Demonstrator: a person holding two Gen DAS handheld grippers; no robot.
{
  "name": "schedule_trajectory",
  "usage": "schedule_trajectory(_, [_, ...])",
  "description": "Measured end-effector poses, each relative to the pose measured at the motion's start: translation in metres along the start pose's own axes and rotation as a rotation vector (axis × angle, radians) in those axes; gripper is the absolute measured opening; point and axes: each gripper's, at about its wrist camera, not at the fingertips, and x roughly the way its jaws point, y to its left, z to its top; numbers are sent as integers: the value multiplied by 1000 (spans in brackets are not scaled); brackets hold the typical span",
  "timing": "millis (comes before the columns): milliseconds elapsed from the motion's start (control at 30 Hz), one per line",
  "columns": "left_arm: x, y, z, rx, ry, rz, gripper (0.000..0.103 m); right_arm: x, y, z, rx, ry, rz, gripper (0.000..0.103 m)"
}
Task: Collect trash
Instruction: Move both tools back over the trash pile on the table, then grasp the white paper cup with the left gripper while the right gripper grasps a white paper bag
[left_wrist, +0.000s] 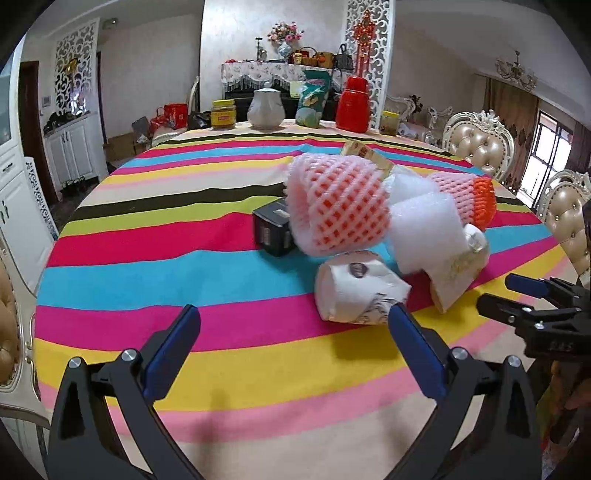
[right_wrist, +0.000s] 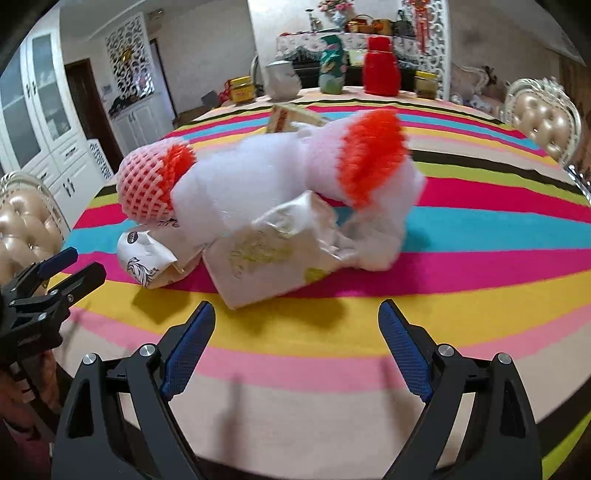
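Note:
A heap of trash lies mid-table on the striped cloth (left_wrist: 184, 266). It holds a pink foam net (left_wrist: 336, 206), white foam sheet (left_wrist: 424, 225), an orange-ended foam net (left_wrist: 476, 199), a black box (left_wrist: 273, 229), a crumpled paper cup (left_wrist: 358, 288) and a white paper bag (left_wrist: 458, 273). My left gripper (left_wrist: 293, 319) is open, its right finger just short of the cup. My right gripper (right_wrist: 295, 314) is open and empty, just in front of the paper bag (right_wrist: 266, 258). Each gripper shows in the other's view: right gripper (left_wrist: 496, 291), left gripper (right_wrist: 86, 264).
Along the table's far edge stand a yellow-lidded jar (left_wrist: 223, 114), a white teapot (left_wrist: 266, 109), a green bag (left_wrist: 314, 99) and a red flask (left_wrist: 354, 105). Padded chairs (left_wrist: 480, 144) ring the right side. White cabinets (left_wrist: 14, 206) stand on the left.

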Motion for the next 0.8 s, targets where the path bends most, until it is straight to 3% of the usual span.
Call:
schedule_trajectory(200, [3, 14, 2, -32, 13, 19, 99, 24, 19, 12, -32, 42, 1, 85])
schedule_trajectory(333, [6, 17, 2, -47, 30, 1, 98, 38, 30, 17, -60, 58, -76, 85])
schedule_trajectory(433, [8, 14, 4, -42, 39, -20, 98, 45, 29, 22, -67, 62, -114, 85])
schedule_trajectory(533, [9, 8, 2, -30, 44, -36, 98, 43, 16, 24, -33, 42, -91, 85])
schedule_trajectory(600, [12, 2, 3, -19, 50, -46, 98, 35, 6, 24, -7, 5, -64, 72])
schedule_trajectory(667, [14, -3, 3, -15, 59, -57, 99, 29, -4, 24, 5, -9, -77, 35])
schedule_trajectory(800, [20, -15, 7, -4, 73, -72, 99, 18, -24, 17, 44, -17, -77, 21])
